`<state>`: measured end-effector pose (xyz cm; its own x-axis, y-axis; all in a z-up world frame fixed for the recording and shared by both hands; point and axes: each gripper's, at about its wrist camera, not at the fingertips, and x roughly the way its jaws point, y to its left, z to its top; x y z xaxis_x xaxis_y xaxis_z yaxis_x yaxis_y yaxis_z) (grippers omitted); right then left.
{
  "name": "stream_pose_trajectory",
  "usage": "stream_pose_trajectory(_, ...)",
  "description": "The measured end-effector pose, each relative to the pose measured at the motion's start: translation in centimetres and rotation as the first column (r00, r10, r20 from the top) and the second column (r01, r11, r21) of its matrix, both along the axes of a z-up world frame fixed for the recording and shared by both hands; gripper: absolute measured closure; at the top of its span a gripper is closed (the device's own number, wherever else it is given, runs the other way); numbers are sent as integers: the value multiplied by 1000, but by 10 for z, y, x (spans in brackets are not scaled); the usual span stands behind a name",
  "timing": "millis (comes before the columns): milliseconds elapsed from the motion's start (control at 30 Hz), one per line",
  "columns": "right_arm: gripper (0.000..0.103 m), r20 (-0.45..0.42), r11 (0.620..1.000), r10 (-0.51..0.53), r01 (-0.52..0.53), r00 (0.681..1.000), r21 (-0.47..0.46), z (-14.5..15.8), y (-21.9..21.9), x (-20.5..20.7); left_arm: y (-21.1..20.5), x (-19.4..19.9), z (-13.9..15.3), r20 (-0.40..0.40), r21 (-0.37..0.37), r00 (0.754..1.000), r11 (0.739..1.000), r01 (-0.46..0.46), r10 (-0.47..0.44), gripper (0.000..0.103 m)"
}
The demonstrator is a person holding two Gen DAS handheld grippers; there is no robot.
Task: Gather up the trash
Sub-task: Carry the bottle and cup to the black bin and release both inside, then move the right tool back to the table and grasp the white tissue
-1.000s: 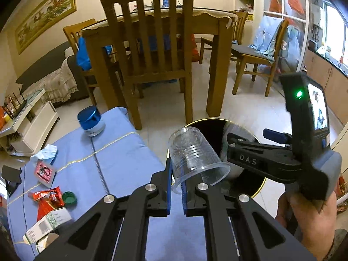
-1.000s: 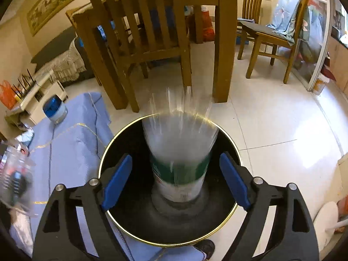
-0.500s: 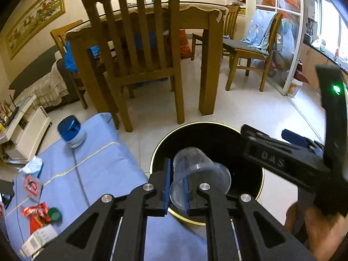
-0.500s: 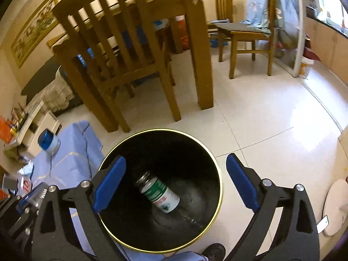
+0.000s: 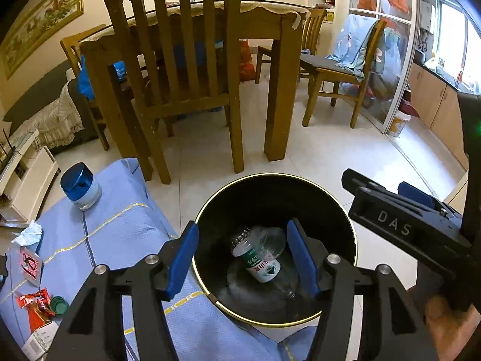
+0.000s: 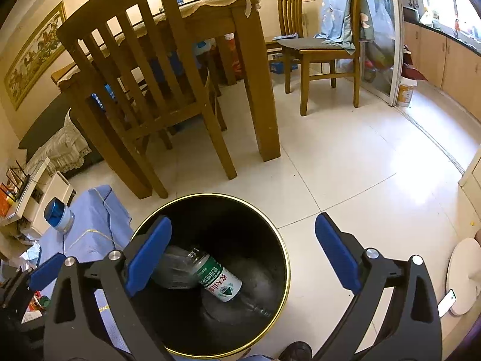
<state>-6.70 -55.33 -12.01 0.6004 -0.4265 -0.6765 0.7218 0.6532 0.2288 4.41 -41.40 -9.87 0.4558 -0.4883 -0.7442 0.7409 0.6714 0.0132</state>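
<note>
Both grippers tilt down over the black bin. The left gripper, jaws just opening, holds nothing; the right gripper gapes wide, empty

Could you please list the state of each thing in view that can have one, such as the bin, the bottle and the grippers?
Trash bin: upright, open-topped.
Plastic bottle: lying tilted inside the bin, uncapped.
Clear cup: lying in the bin against the bottle.
Left hand-held gripper: open, just opened, nothing between its fingers.
Right hand-held gripper: open, empty.
Blue-lidded jar: upright on the blue cloth, lid on.
</note>
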Motion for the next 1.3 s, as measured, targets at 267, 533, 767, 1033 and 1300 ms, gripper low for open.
stream_pose_trajectory(267, 7, -14, 1000, -5, 5, 1000, -19, 1, 0, 1, 24, -2, -2, -22, -12, 999, 999, -38, 38, 25)
stream_pose_trajectory(533, 6, -46, 995, 44, -48, 998, -85, 6, 18, 17, 85, -28, 12, 56, -11, 995, 997, -76, 77, 13)
stream_pose_trajectory(767, 6, -88, 950, 242, -255, 966, -183, 7, 66, 47, 192, -47, 37, 118, -43, 973, 980, -192, 196, 7)
stream_pose_trajectory(1033, 6, -118, 796, 555, -567, 824, -215, 4, 153, 76, 359, -17, 44, 119, -74, 816, 824, -561, 566, 7)
stream_pose_trajectory(1300, 6, 63, 592, 805, -805, 590, -32, -4, 293, 57, 451, -5, 39, 74, -67, 701, 705, -706, 709, 7)
